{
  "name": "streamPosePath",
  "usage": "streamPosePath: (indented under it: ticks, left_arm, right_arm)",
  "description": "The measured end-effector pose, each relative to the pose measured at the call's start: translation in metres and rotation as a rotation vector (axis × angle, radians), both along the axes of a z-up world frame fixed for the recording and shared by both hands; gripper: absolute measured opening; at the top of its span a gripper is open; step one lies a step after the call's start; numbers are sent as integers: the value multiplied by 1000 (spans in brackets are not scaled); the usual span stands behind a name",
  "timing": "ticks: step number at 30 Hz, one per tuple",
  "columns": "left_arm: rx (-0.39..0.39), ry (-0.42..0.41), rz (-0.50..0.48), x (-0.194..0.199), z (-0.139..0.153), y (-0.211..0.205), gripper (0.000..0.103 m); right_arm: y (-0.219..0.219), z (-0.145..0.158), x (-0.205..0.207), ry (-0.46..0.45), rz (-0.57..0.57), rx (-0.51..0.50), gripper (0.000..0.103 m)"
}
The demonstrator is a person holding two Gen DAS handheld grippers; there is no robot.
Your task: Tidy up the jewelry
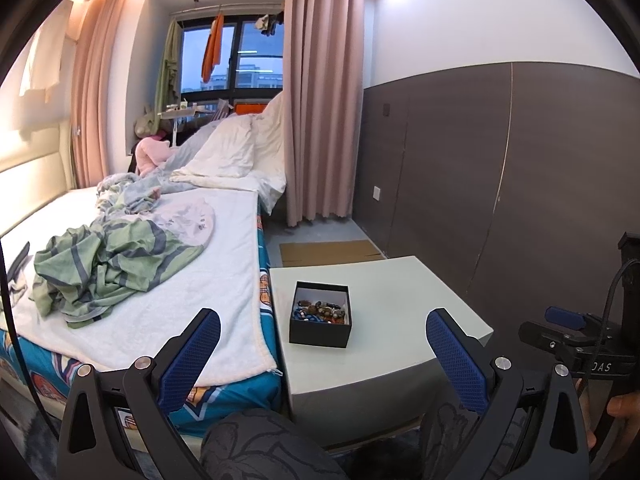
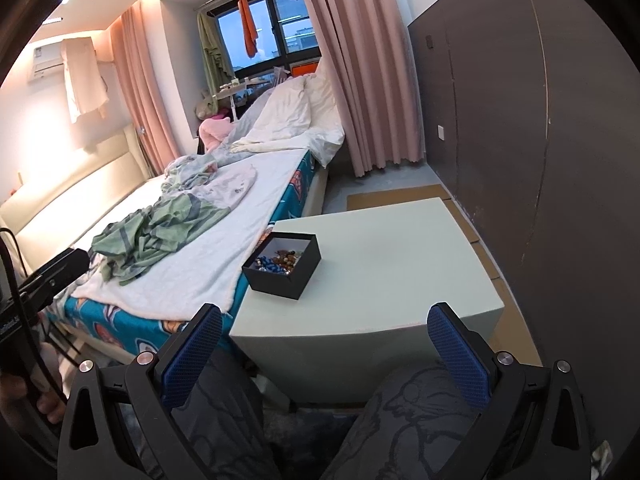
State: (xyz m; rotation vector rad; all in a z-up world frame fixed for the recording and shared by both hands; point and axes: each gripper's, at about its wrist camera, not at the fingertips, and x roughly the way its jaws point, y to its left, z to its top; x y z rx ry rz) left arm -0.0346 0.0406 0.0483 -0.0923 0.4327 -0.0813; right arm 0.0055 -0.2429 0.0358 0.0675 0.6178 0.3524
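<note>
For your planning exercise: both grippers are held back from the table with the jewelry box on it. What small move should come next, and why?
Probably bring the left gripper forward and down toward the box. Both it and the right gripper are open and empty, short of the table, and the jewelry lies heaped in the lidless box, untouched.

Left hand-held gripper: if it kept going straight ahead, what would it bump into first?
Probably the black jewelry box on the pale bedside table. The left hand-held gripper is open and empty, with the box framed between its fingers. Depth is hard to judge, so it might meet the table's near edge first.
</note>
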Motion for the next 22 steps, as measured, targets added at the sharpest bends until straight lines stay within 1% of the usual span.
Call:
streamPosePath:
  ticks: [9,11,22]
  left_arm:
    - [7,2,-8,-1,-1,-3,103]
    - [21,-3,1,-2,-2,-5,103]
    - [18,34,-6,7,-13,-3,103]
  right_arm:
    - [1,-3,2,11,-13,-9,103]
    - [0,-4,5,15,-13,-9,103]
    - [3,-15,11,38,-13,-10,103]
